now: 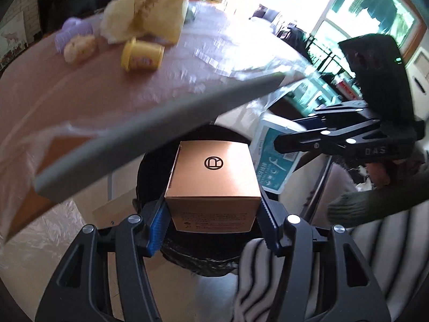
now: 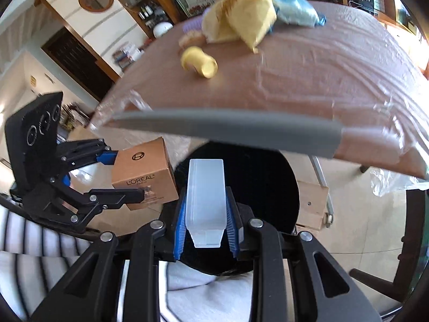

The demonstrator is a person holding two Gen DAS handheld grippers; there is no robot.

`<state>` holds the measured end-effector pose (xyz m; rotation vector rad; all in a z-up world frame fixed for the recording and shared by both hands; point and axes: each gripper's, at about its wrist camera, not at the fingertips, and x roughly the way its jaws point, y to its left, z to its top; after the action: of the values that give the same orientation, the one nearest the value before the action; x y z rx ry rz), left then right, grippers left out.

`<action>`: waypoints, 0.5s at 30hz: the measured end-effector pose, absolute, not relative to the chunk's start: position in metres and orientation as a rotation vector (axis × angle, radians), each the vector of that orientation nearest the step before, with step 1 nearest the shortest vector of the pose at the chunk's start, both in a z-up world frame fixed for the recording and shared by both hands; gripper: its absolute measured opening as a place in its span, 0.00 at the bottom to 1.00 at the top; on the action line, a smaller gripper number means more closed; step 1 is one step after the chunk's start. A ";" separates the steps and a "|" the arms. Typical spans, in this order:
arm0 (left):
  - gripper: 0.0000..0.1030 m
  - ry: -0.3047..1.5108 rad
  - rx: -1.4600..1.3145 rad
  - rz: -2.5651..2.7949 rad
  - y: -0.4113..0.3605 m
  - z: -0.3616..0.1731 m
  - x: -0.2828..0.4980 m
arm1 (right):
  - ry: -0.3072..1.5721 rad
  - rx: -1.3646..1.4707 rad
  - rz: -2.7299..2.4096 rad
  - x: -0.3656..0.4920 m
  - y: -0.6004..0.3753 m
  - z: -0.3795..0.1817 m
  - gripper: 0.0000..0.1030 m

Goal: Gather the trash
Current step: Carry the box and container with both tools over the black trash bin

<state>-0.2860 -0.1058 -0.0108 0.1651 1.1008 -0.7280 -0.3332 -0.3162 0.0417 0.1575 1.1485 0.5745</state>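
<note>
My left gripper (image 1: pixel 211 222) is shut on a brown cardboard box (image 1: pixel 214 171), which hangs over the black bag-lined bin (image 1: pixel 150 177) below the table edge. In the right wrist view this left gripper (image 2: pixel 126 177) and its brown box (image 2: pixel 150 166) sit at the left, beside the bin's rim. My right gripper (image 2: pixel 206 214) is shut on a translucent white plastic box (image 2: pixel 206 187), held above the bin's dark opening (image 2: pixel 262 177). From the left wrist view the right gripper (image 1: pixel 285 131) comes in from the right, with the plastic box (image 1: pixel 270 166) showing a teal label.
The table (image 2: pixel 308 80), pink under clear plastic with a grey edge strip (image 2: pixel 228 128), overhangs the bin. On it lie a yellow tub (image 2: pixel 199 63), a yellow crumpled lump (image 2: pixel 238 18), a blue bag (image 2: pixel 292 2) and a purple item (image 1: pixel 73 30). A dark chair (image 2: pixel 413 228) stands right.
</note>
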 end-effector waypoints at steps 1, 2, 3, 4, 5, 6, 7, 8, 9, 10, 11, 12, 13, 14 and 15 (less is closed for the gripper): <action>0.57 1.110 0.176 -0.718 -0.108 -0.021 -0.287 | 1.159 0.150 0.567 -0.333 -0.314 0.035 0.25; 0.57 1.117 0.185 -0.707 -0.110 -0.028 -0.286 | 1.169 0.142 0.557 -0.332 -0.312 0.028 0.25; 0.57 1.125 0.193 -0.695 -0.111 -0.033 -0.284 | 1.174 0.129 0.550 -0.331 -0.310 0.022 0.25; 0.57 1.135 0.196 -0.691 -0.113 -0.040 -0.281 | 1.178 0.118 0.543 -0.331 -0.308 0.019 0.25; 0.57 1.142 0.197 -0.685 -0.115 -0.045 -0.279 | 1.186 0.102 0.534 -0.330 -0.305 0.014 0.25; 0.57 1.148 0.200 -0.681 -0.117 -0.050 -0.277 | 1.189 0.089 0.530 -0.329 -0.302 0.010 0.25; 0.57 1.153 0.204 -0.678 -0.118 -0.054 -0.276 | 1.191 0.081 0.528 -0.327 -0.300 0.005 0.25; 0.57 1.157 0.210 -0.672 -0.119 -0.058 -0.276 | 1.195 0.070 0.524 -0.326 -0.298 0.001 0.25; 0.57 1.162 0.221 -0.664 -0.121 -0.062 -0.275 | 1.200 0.062 0.518 -0.325 -0.296 -0.003 0.25; 0.57 1.164 0.227 -0.661 -0.121 -0.066 -0.275 | 1.202 0.058 0.515 -0.325 -0.295 -0.006 0.25; 0.57 1.165 0.235 -0.654 -0.122 -0.069 -0.274 | 1.202 0.055 0.512 -0.323 -0.293 -0.008 0.25; 0.57 1.167 0.242 -0.648 -0.123 -0.071 -0.272 | 1.203 0.054 0.508 -0.322 -0.292 -0.011 0.25; 0.57 1.170 0.245 -0.642 -0.122 -0.072 -0.272 | 1.204 0.053 0.503 -0.321 -0.292 -0.012 0.25; 0.57 1.172 0.250 -0.637 -0.123 -0.073 -0.272 | 1.207 0.051 0.496 -0.320 -0.291 -0.014 0.25; 0.57 1.173 0.258 -0.632 -0.124 -0.075 -0.272 | 1.208 0.051 0.492 -0.319 -0.290 -0.016 0.25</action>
<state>-0.2718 -0.1241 -0.0747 0.2581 1.1727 -0.6315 -0.3194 -0.2901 -0.0163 0.0506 1.2083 0.4916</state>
